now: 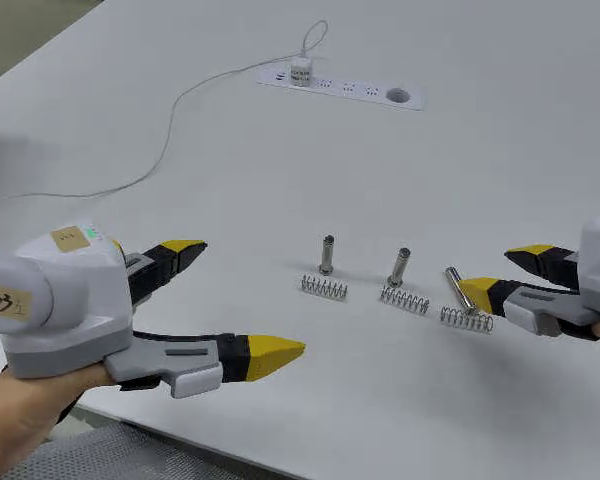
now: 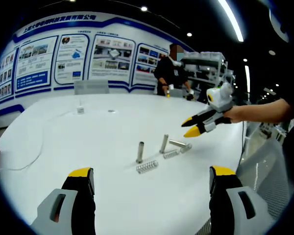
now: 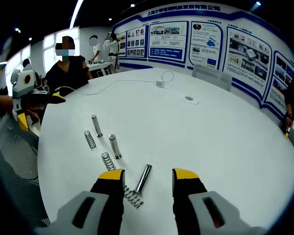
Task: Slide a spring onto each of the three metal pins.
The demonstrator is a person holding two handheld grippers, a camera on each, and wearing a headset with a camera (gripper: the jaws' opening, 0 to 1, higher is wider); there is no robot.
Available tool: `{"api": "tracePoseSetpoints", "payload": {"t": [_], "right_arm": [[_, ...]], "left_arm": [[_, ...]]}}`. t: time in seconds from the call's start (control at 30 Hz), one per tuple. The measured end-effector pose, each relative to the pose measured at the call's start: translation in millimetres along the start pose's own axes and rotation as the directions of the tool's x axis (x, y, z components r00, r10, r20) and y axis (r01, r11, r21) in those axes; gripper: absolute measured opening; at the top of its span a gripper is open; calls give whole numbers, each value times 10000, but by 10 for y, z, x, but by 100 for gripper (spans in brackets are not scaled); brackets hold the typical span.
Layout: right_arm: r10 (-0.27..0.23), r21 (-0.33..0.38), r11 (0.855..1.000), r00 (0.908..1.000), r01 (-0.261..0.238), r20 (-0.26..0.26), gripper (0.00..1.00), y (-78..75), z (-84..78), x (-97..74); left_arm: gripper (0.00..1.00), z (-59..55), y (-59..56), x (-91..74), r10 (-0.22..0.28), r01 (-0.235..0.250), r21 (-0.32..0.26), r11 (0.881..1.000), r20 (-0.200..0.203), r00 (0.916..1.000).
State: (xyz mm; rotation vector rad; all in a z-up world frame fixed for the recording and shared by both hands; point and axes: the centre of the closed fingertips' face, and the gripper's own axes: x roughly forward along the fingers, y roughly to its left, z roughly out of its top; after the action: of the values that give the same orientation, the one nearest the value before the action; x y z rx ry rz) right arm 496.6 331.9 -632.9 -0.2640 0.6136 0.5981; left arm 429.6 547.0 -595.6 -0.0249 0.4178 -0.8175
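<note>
Left gripper [image 1: 250,295]: jaws spread wide, empty, above the near edge of the worktop [image 1: 280,170].
Right gripper [image 1: 485,270]: jaws spread, pinching nothing; body cut off by the frame.
Left pin [image 1: 326,254], middle pin [image 1: 399,267]: upright, toward the near edge.
Third pin [image 1: 458,288]: lying flat at the right gripper's tips.
Springs [image 1: 323,287]: one before each pin; the third partly hidden by a jaw in the right gripper view.
Power strip [image 1: 342,86]: toward the far edge, markings illegible.
</note>
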Motion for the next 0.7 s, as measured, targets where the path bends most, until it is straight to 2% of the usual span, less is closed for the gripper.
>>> {"api": "tracePoseSetpoints", "payload": {"t": [0.27, 0.47, 0.6, 0.7], "right_arm": [[135, -17, 9999, 9997, -135, -212, 38, 26, -22, 104], [223, 201, 9996, 9990, -215, -382, 37, 53, -74, 188], [131, 361, 9993, 9989, -115, -453, 27, 34, -81, 219], [149, 529, 9985, 9990, -126, -427, 27, 19, -77, 252]], "left_arm": [[100, -32, -40, 13, -152, 154, 129, 9998, -169, 9997], [100, -3, -23, 4, -105, 105, 1, 9999, -10, 9999], [100, -12, -37, 10, -158, 158, 39, 9999, -58, 9999], [100, -6, -44, 10, -166, 167, 89, 9998, -44, 9999]]}}
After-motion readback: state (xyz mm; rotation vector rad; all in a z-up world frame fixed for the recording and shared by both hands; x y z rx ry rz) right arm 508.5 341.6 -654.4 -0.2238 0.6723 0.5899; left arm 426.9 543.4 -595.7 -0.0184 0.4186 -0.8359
